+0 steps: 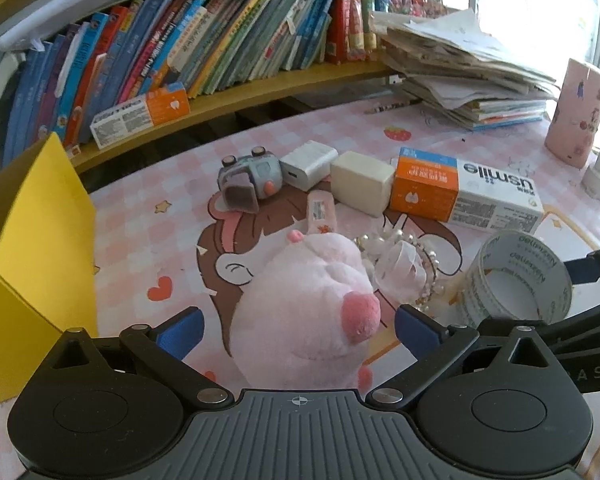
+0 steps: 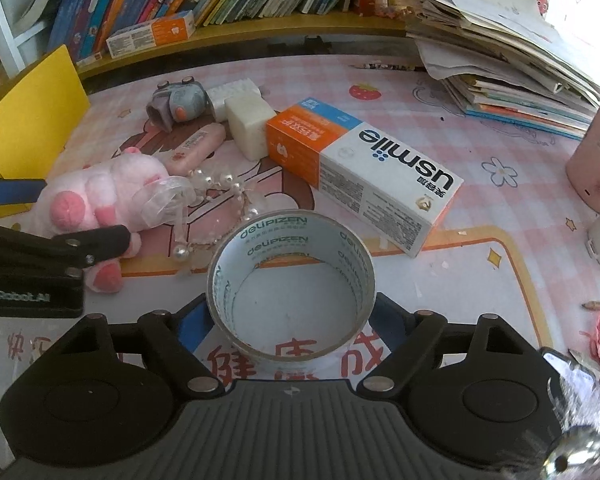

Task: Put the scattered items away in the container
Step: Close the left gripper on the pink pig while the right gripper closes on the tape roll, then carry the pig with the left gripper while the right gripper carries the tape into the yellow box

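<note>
My left gripper [image 1: 298,330] is open, its blue fingers on either side of a pink plush pig [image 1: 308,296] lying on the desk; the pig also shows in the right wrist view [image 2: 100,200]. My right gripper [image 2: 290,316] has its fingers around a roll of clear tape [image 2: 290,280], also seen in the left wrist view [image 1: 516,280]; whether they press it I cannot tell. A yellow box [image 1: 32,248] stands at the left [image 2: 32,116]. A pearl bracelet with ribbon [image 2: 208,200] lies between pig and tape.
Further back lie a usmile toothpaste box [image 2: 360,168], a white block [image 2: 250,124], a white charger [image 1: 308,164], a grey toy watch [image 1: 248,180] and a pink tube [image 1: 320,212]. A paper stack [image 1: 468,68] and pink cup [image 1: 580,112] stand right. A bookshelf [image 1: 220,40] runs behind.
</note>
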Action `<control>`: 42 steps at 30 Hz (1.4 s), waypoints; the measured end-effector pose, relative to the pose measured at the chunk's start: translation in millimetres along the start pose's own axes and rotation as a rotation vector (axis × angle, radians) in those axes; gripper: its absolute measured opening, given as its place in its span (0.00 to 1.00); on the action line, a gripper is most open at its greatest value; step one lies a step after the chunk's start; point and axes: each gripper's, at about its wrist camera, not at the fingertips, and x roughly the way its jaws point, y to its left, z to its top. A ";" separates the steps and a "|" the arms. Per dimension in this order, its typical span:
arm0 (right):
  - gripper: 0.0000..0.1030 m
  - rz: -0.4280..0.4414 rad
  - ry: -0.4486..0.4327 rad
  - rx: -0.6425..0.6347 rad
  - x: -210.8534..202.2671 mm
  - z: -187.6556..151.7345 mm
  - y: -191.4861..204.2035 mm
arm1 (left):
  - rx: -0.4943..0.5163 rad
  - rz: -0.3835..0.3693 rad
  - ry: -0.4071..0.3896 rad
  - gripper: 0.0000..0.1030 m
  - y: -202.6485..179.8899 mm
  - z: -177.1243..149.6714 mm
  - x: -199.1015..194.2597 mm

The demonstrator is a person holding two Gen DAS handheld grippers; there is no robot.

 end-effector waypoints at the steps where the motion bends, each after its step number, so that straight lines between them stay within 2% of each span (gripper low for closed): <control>1: 0.80 0.001 -0.001 -0.003 0.4 0.3 -0.1 | 0.000 -0.003 0.006 0.94 -0.5 -0.2 2.4; 3: 0.80 0.006 -0.003 -0.010 0.7 0.6 -0.3 | -0.003 -0.010 0.025 0.89 -0.9 -0.5 7.8; 6: 0.79 0.013 -0.004 -0.018 0.4 0.7 -1.4 | -0.013 -0.015 0.051 0.70 -0.2 -2.2 13.2; 13: 0.79 0.027 -0.007 -0.024 -2.7 0.0 -2.7 | -0.053 -0.040 0.041 0.59 4.9 -3.4 5.0; 26: 0.79 0.051 -0.046 -0.014 -27.1 -4.4 8.0 | -0.221 -0.087 -0.031 0.58 37.5 -13.9 -51.7; 34: 0.79 0.034 -0.076 0.008 -42.2 -9.3 31.2 | -0.216 -0.135 -0.066 0.58 53.7 -25.5 -73.7; 42: 0.79 0.011 -0.095 -0.010 -55.1 -10.1 77.7 | -0.223 -0.180 -0.102 0.58 91.0 -49.8 -103.0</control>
